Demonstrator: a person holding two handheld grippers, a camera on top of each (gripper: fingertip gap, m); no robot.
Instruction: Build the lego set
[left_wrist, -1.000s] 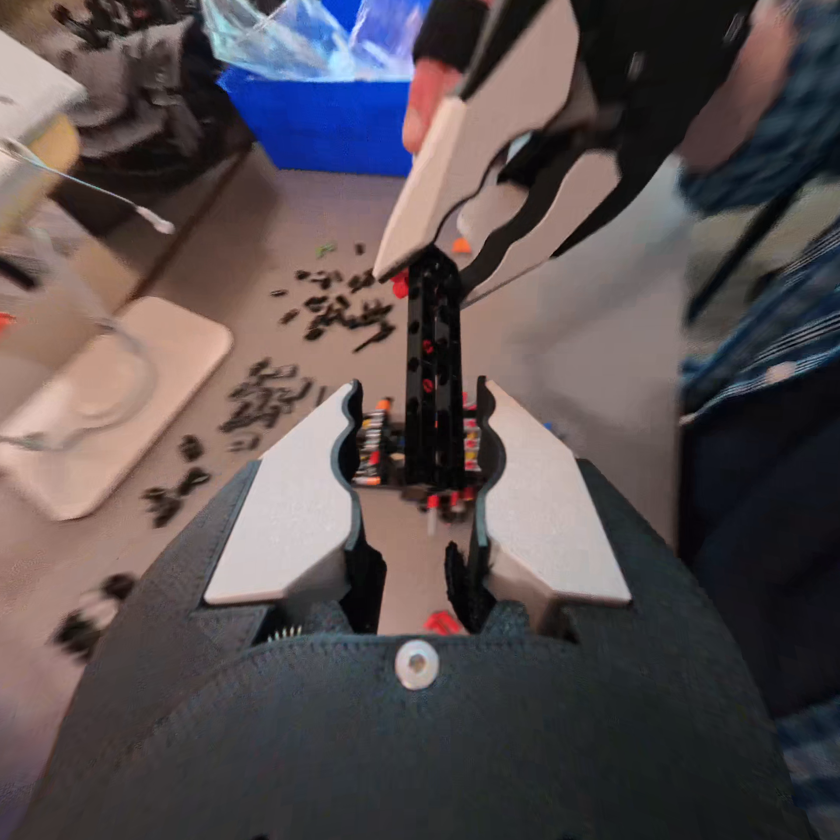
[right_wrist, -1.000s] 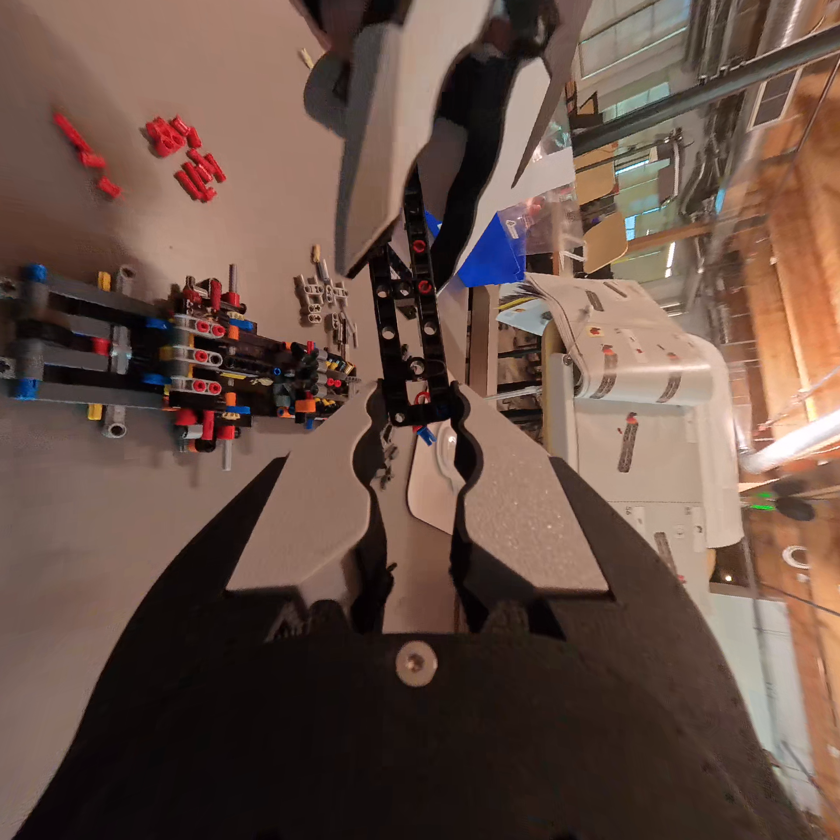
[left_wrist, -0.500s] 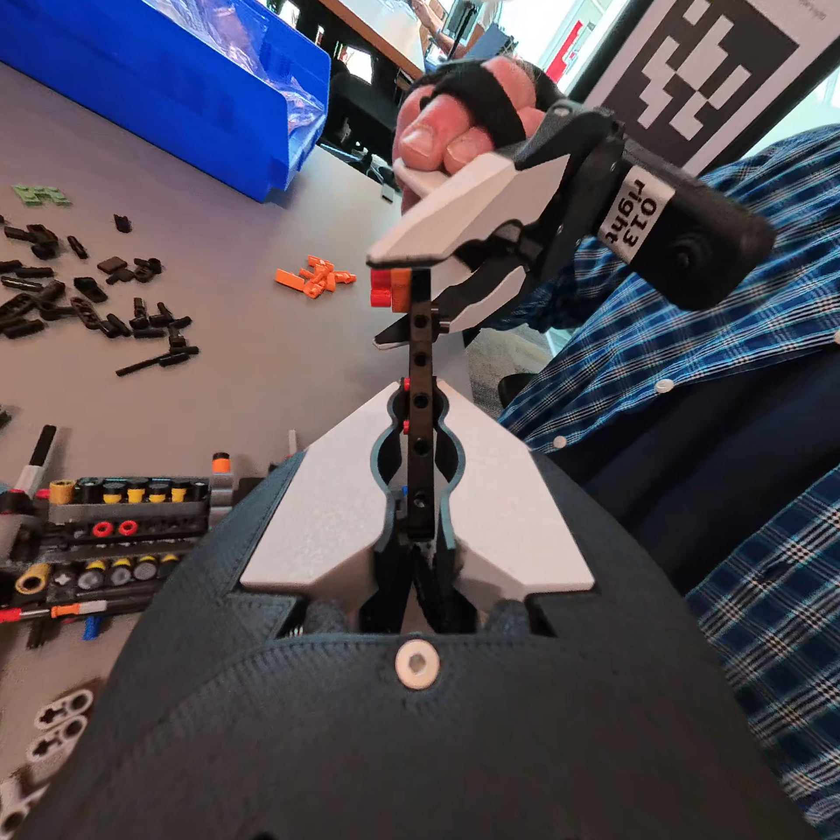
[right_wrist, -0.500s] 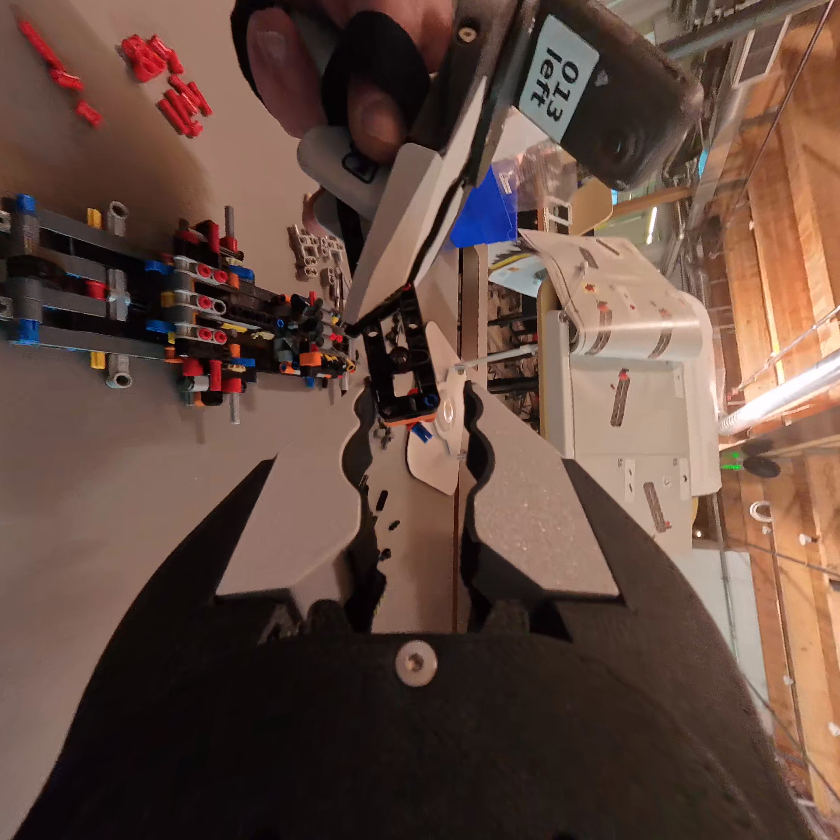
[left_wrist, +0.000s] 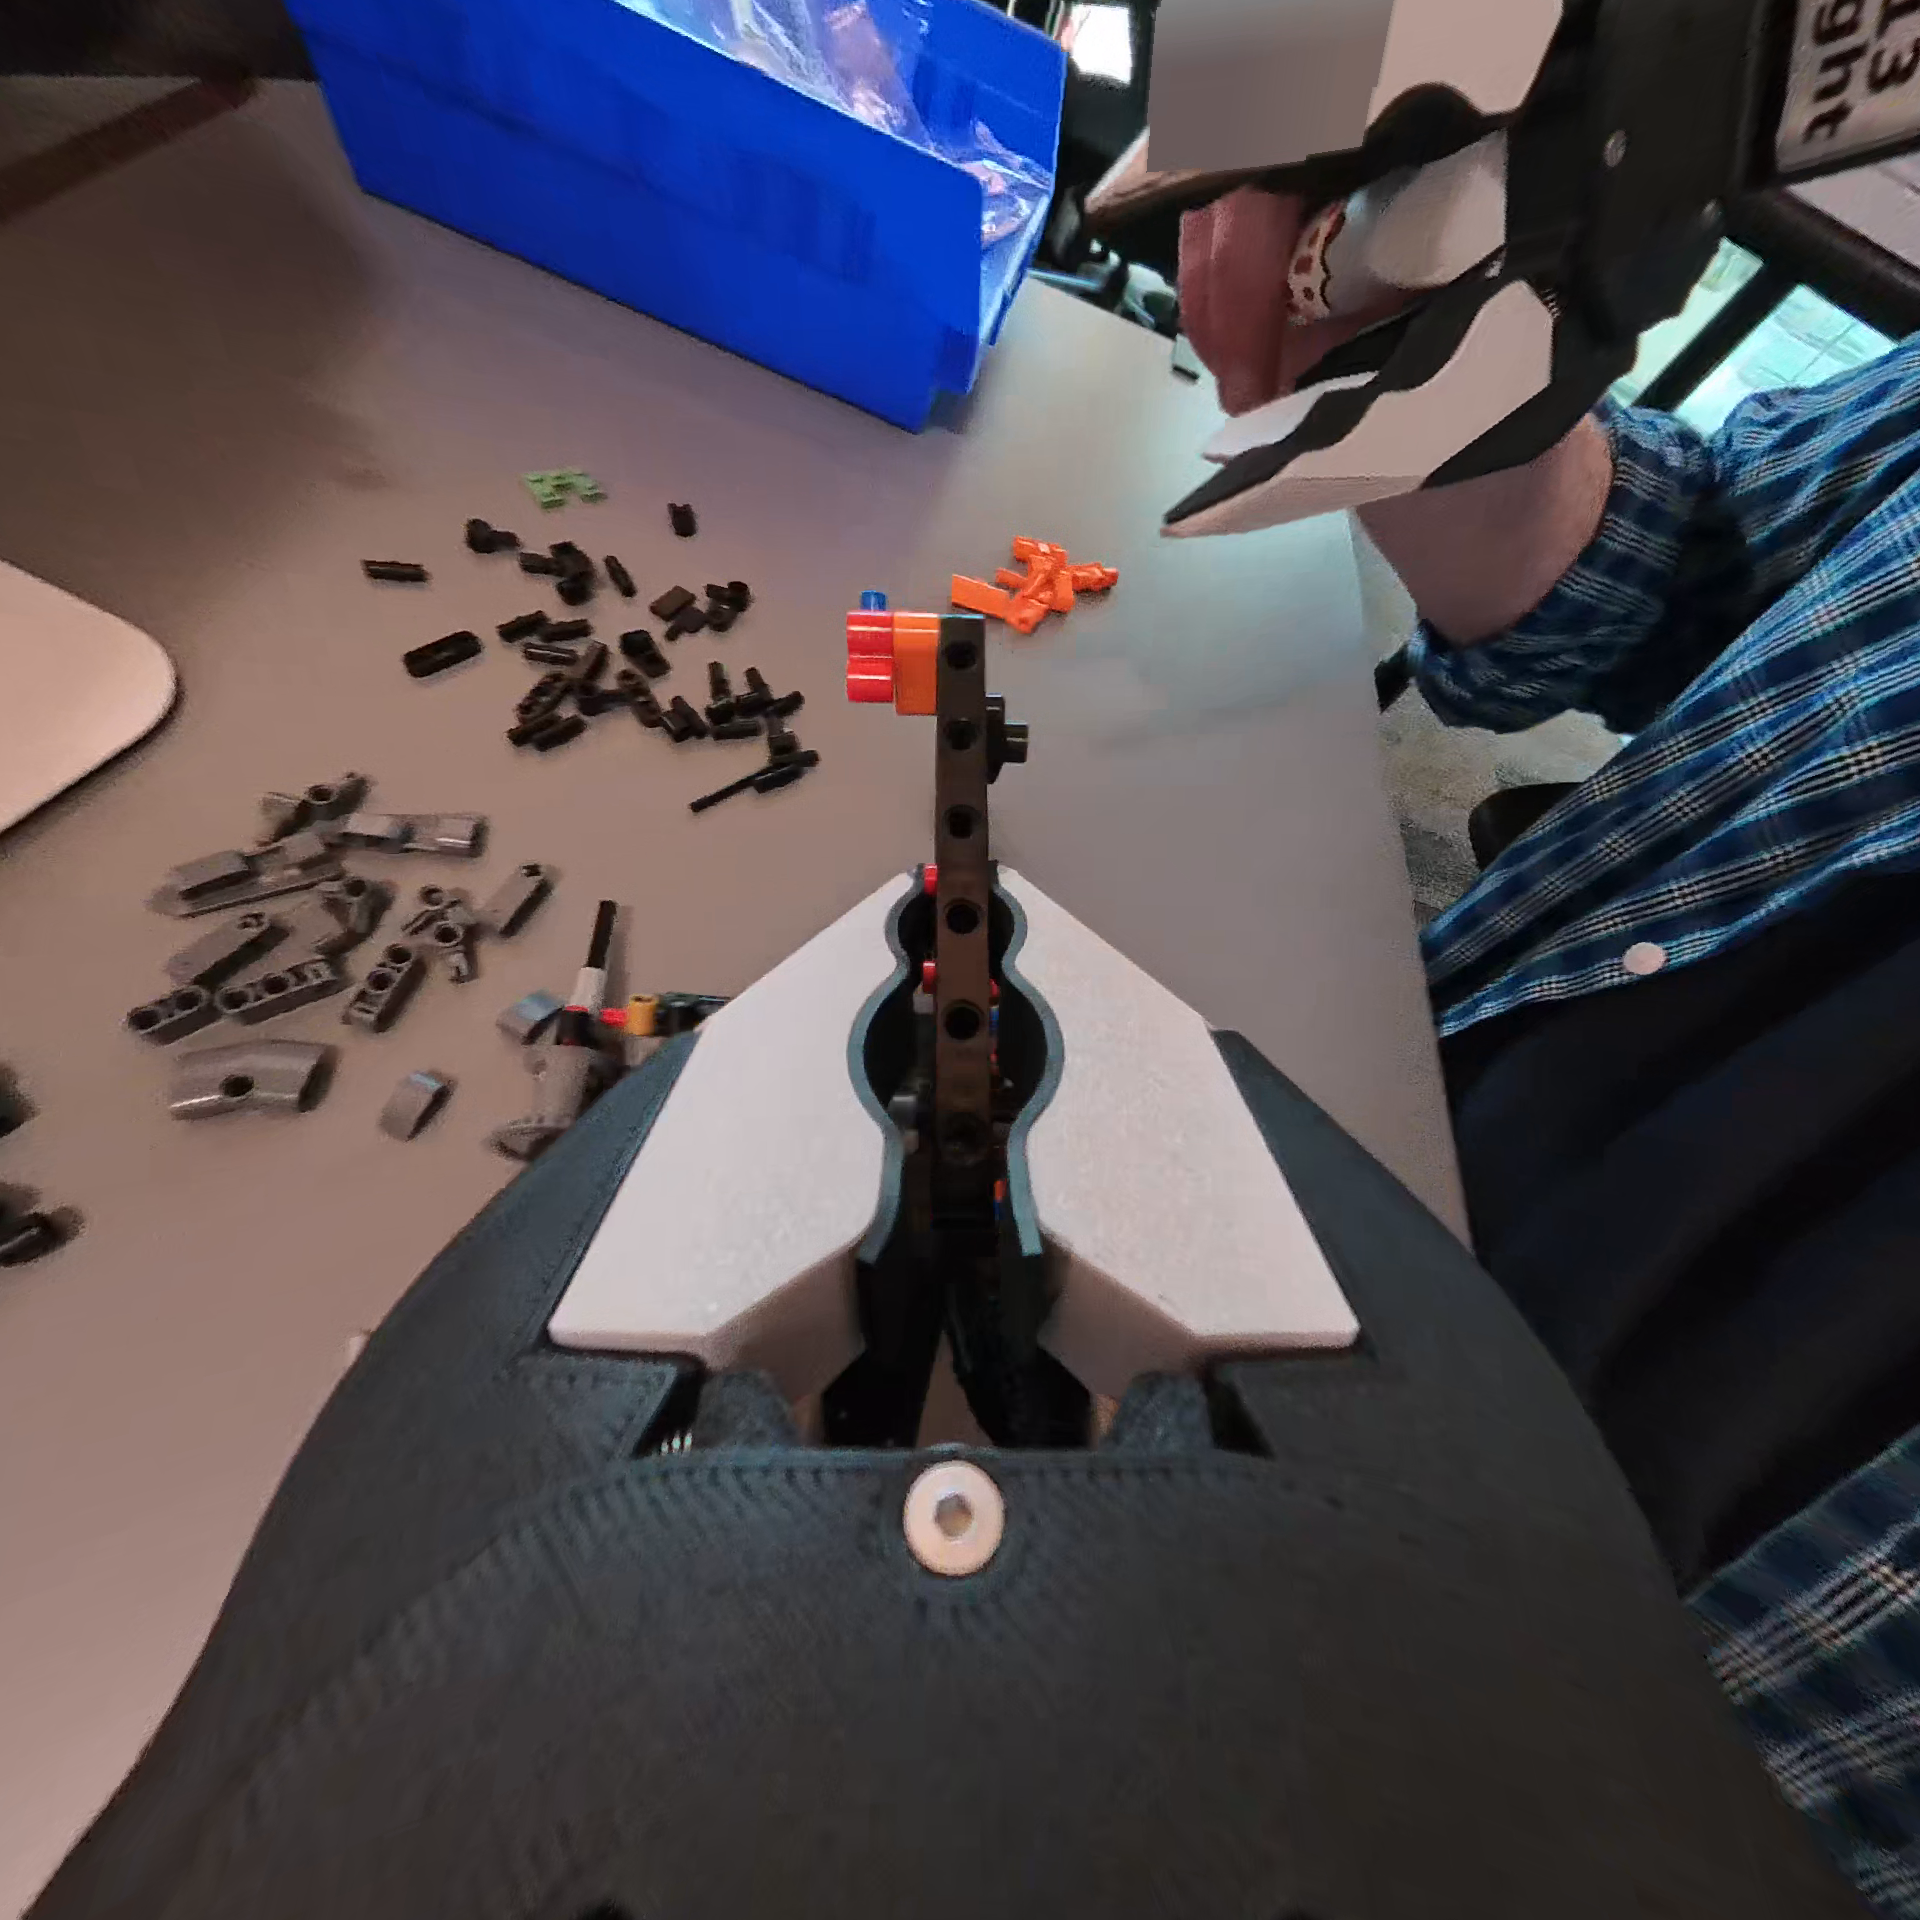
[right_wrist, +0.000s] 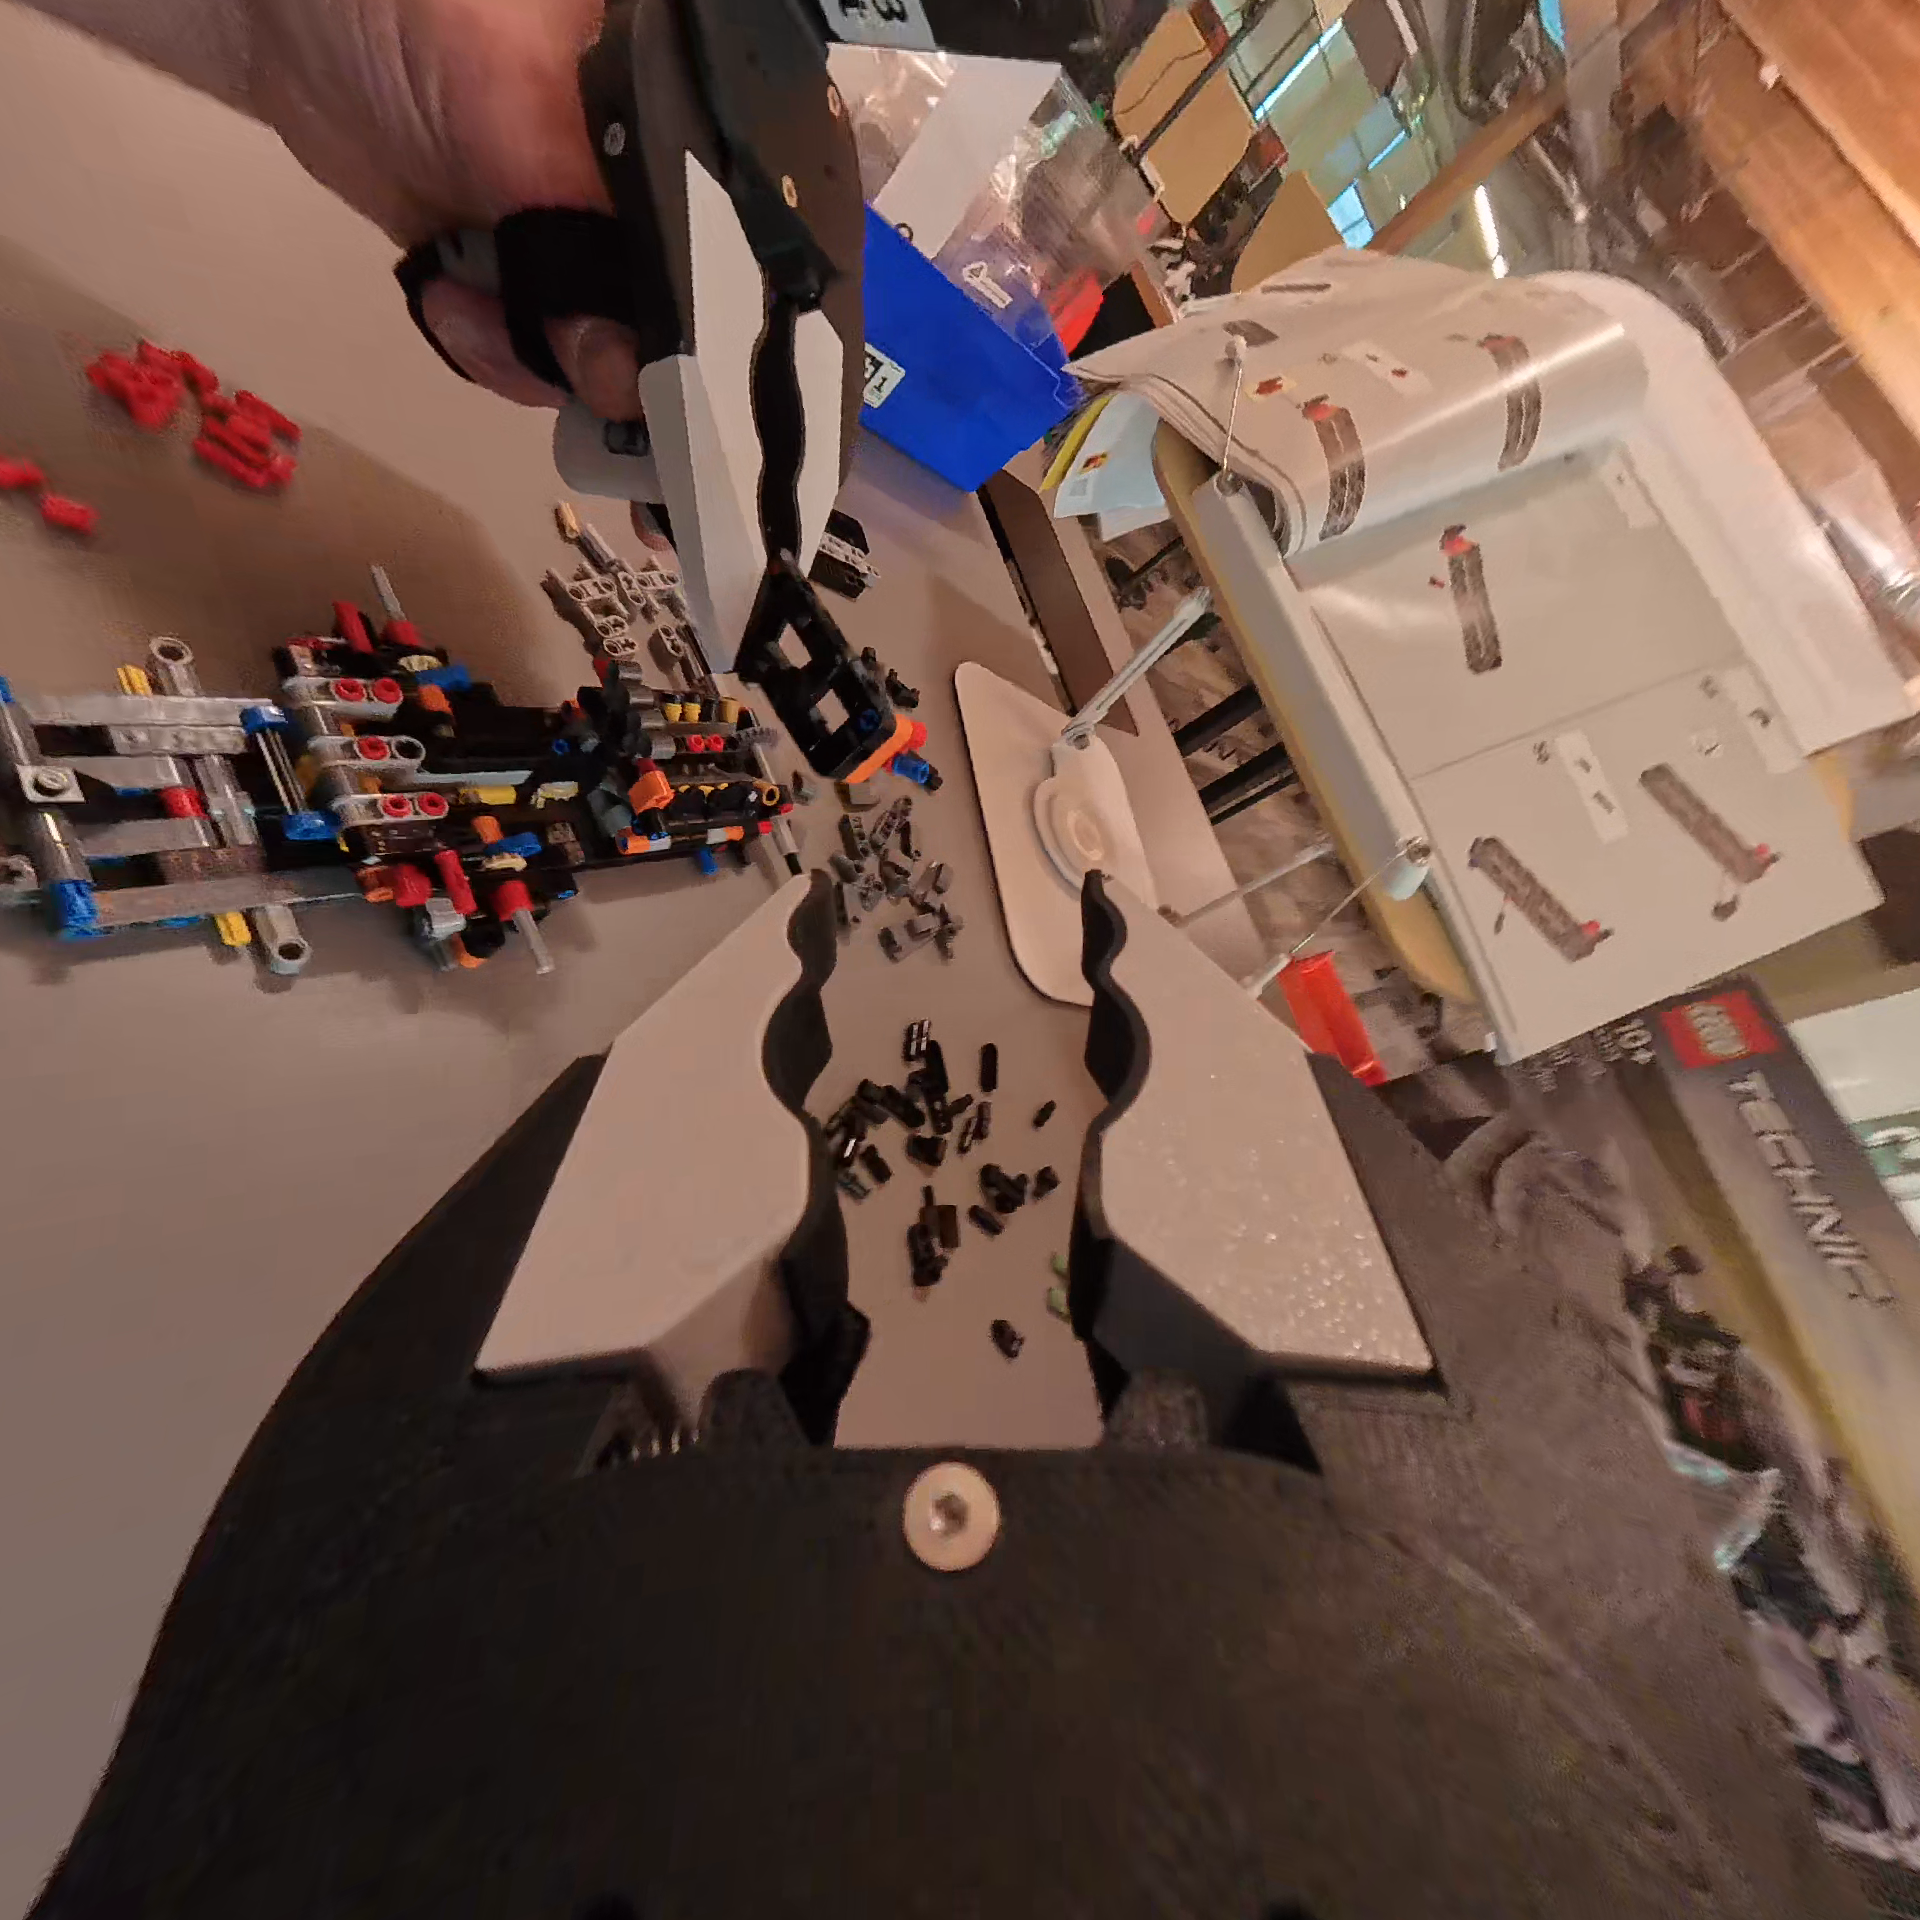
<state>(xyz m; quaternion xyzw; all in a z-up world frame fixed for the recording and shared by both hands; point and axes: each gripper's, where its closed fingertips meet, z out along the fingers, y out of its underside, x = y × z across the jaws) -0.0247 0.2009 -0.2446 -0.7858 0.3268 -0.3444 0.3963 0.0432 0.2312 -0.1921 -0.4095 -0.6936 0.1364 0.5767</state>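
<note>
The black frame (left_wrist: 961, 935), centre of the left view, is clamped edge-on in the left gripper (left_wrist: 956, 883). It's probably light, stiff plastic, best pinched on the beams since the pins could pop. The right gripper (right_wrist: 951, 904) is held wide open, empty.

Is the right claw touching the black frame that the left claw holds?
Apart. The left wrist view shows the right claw lifted up and to the right of the black frame, with bare table between them.

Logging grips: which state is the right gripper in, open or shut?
Open: the right gripper shows a wide gap, only loose black pins on the table between.
</note>
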